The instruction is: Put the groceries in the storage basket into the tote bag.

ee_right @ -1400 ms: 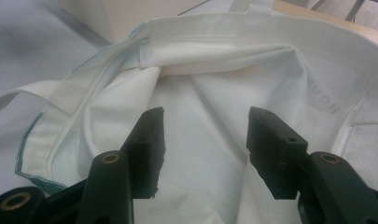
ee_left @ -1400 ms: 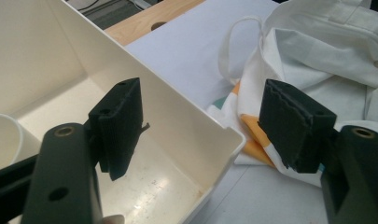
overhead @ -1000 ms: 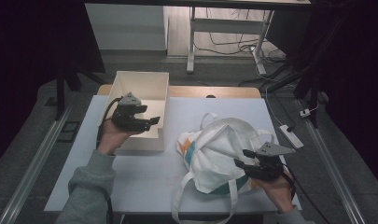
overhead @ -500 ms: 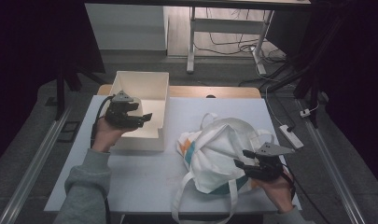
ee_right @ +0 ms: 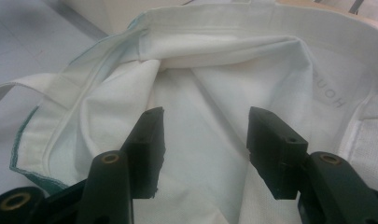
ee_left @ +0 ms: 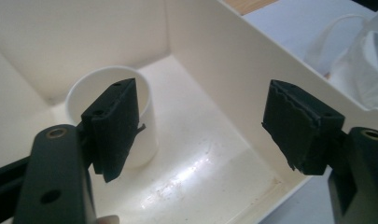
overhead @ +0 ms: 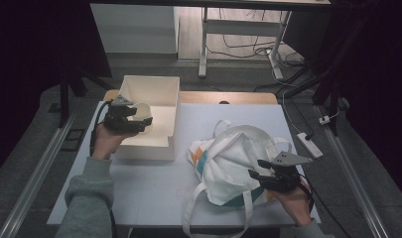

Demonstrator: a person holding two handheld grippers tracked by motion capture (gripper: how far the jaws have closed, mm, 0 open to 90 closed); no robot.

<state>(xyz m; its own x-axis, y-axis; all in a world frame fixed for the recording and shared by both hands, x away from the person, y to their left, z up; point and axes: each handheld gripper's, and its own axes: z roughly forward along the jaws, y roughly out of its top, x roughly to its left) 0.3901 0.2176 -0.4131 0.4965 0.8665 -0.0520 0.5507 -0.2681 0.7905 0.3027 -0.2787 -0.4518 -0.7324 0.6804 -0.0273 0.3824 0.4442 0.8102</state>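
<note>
A white open-topped box (overhead: 145,148) stands on the left half of the table. My left gripper (overhead: 148,120) is held open over the box's left side, jaws pointing into it. In the left gripper view a white cup (ee_left: 147,116) stands upright on the box floor (ee_left: 210,154), partly hidden behind the left jaw and not between the jaws; my left gripper (ee_left: 203,100) holds nothing. A white tote bag (overhead: 228,156) with teal and orange trim lies crumpled at the right. My right gripper (overhead: 255,174) is open at its near right edge, above the white fabric (ee_right: 205,70), gripping nothing.
The bag's long handles (overhead: 188,220) trail toward the table's front edge. Bare white table (overhead: 144,193) lies between box and front edge. A wooden strip (overhead: 228,97) runs along the back. A power strip (overhead: 307,144) lies on the floor at the right.
My left gripper has shifted a little to the left over the box. The right gripper and the bag have stayed put.
</note>
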